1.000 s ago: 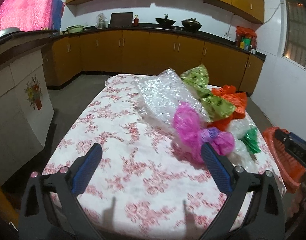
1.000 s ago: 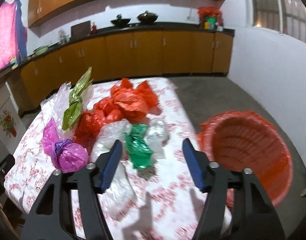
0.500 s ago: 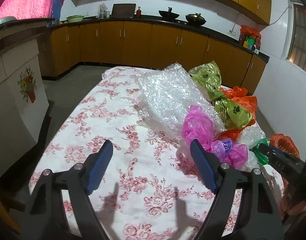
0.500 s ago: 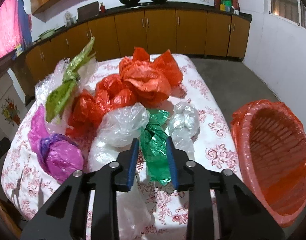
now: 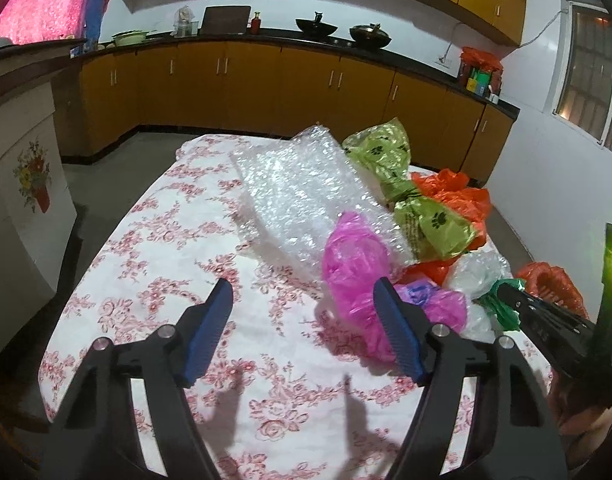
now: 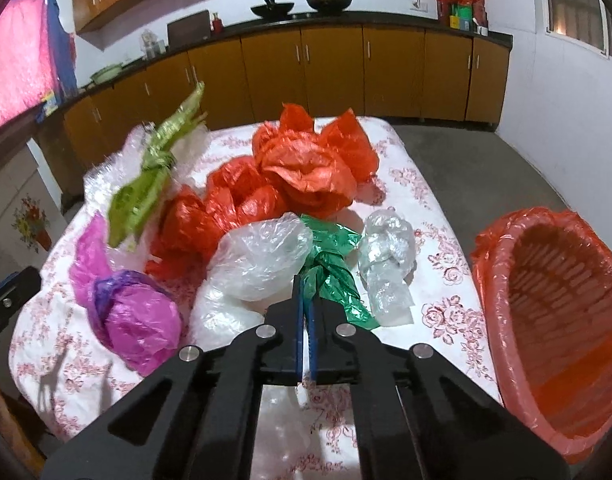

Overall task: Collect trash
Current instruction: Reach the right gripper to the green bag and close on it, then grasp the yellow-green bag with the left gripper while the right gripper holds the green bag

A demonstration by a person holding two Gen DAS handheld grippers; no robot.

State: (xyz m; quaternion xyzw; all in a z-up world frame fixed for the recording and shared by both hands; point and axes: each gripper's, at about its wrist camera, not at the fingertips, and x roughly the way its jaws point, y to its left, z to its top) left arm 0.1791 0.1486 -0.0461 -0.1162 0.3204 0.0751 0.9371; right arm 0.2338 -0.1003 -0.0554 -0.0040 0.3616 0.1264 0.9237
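Observation:
Crumpled plastic bags lie piled on a table with a floral cloth (image 5: 165, 260). My right gripper (image 6: 306, 284) is shut, its blue pads pinching an edge of the dark green bag (image 6: 338, 276), which still rests on the cloth between two clear bags (image 6: 261, 256). In the left wrist view the right gripper (image 5: 546, 320) reaches in from the right to that green bag (image 5: 502, 308). My left gripper (image 5: 301, 284) hovers over bare cloth with its jaws closing and nothing between them. The pink bag (image 5: 354, 264) sits just behind its right finger.
An orange-lined basket (image 6: 486, 248) stands off the table's right edge. Bubble wrap (image 5: 301, 192), a light green bag (image 5: 426, 216) and orange bags (image 6: 306, 172) fill the far side. Kitchen cabinets (image 5: 265, 88) run along the back wall, and bare cloth spreads to the left.
The right gripper moved forward and down, and its jaws went from wide apart to shut on the green bag. The left gripper advanced toward the pink bag with its jaws narrowing.

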